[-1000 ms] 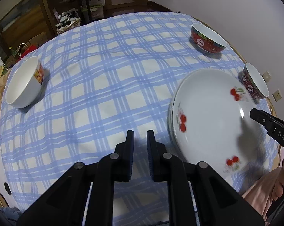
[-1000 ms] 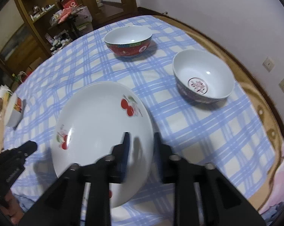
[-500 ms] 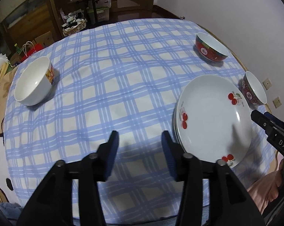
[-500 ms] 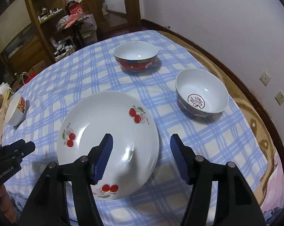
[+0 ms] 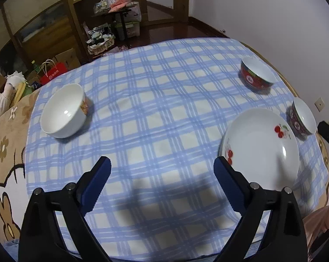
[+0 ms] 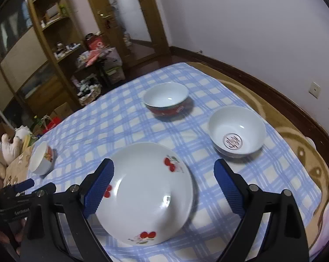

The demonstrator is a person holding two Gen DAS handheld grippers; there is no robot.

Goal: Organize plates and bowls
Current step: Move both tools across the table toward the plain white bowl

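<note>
A white plate with cherries (image 5: 260, 146) (image 6: 147, 192) lies near the table's front right, and a second rim shows under its left edge. My left gripper (image 5: 161, 166) hovers over bare cloth to the plate's left, its jaws opening with nothing between them. My right gripper (image 6: 163, 168) hangs above the plate, its jaws also opening, and the pads are clear of the plate. A white bowl with an orange picture (image 5: 63, 111) (image 6: 41, 158) sits at the far left. A red bowl (image 5: 256, 76) (image 6: 166, 101) stands at the back. An emblem bowl (image 5: 302, 118) (image 6: 236, 131) stands right of the plate.
A blue checked cloth (image 5: 153, 109) covers the round surface, over a brown patterned blanket (image 5: 2, 152). A soft toy (image 5: 0, 96) lies at the left edge. Wooden shelves (image 6: 33, 43) and floor clutter stand behind. A white wall with sockets (image 6: 315, 89) runs along the right.
Both grippers went from almost shut to wide open. Both have lifted away from the table, so more of the room shows. The plate and bowls have stayed put.
</note>
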